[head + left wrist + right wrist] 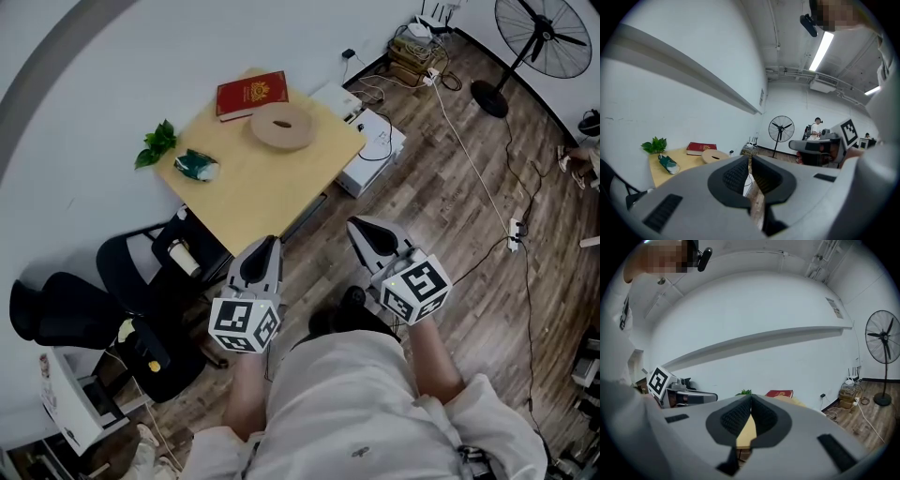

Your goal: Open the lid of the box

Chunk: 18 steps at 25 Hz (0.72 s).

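A flat red box (251,95) lies shut at the far corner of a small wooden table (272,187); it also shows in the left gripper view (701,148) and the right gripper view (779,393). Beside it rests a round wooden disc (282,126). My left gripper (265,246) is shut and empty, held over the floor just short of the table's near edge. My right gripper (361,228) is shut and empty too, to the right of the table's near corner. Both point toward the table, well apart from the box.
A green packet (196,166) and a small plant (157,143) sit on the table's left side. Black chairs (141,272) stand to the left. A white box (375,150), cables, a power strip (514,232) and a standing fan (539,42) occupy the floor to the right.
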Each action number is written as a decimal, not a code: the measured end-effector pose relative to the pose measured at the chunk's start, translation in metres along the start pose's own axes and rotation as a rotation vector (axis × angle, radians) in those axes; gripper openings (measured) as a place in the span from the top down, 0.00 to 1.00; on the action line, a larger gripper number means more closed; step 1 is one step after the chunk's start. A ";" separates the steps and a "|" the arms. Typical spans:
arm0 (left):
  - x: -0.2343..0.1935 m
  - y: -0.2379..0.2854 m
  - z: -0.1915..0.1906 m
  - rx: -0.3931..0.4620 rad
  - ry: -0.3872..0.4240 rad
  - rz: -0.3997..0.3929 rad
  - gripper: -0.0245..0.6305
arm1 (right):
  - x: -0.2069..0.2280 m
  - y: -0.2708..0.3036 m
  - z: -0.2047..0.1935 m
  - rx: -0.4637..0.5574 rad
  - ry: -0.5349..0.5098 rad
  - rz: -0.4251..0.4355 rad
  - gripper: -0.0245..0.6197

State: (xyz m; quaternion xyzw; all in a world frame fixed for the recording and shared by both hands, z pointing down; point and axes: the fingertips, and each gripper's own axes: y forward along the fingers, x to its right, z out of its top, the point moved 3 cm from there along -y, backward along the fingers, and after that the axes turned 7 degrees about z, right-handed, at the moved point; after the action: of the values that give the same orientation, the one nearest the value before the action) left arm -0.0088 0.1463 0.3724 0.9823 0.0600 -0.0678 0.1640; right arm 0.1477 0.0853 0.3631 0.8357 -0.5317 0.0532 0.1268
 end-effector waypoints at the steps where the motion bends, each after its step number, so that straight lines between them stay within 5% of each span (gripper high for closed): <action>1: 0.002 0.005 0.002 -0.002 -0.002 0.003 0.93 | 0.006 0.000 0.001 -0.002 0.002 0.003 0.96; 8: 0.022 0.038 0.005 -0.017 0.001 0.008 0.93 | 0.040 -0.003 0.002 -0.018 0.013 0.026 0.95; 18: 0.044 0.072 -0.015 -0.073 0.020 0.006 0.86 | 0.074 -0.006 -0.014 -0.053 0.028 0.035 0.79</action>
State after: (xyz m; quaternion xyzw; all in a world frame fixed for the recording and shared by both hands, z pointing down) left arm 0.0466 0.0874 0.4024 0.9765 0.0611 -0.0555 0.1992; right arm 0.1859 0.0267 0.3916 0.8218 -0.5456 0.0529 0.1552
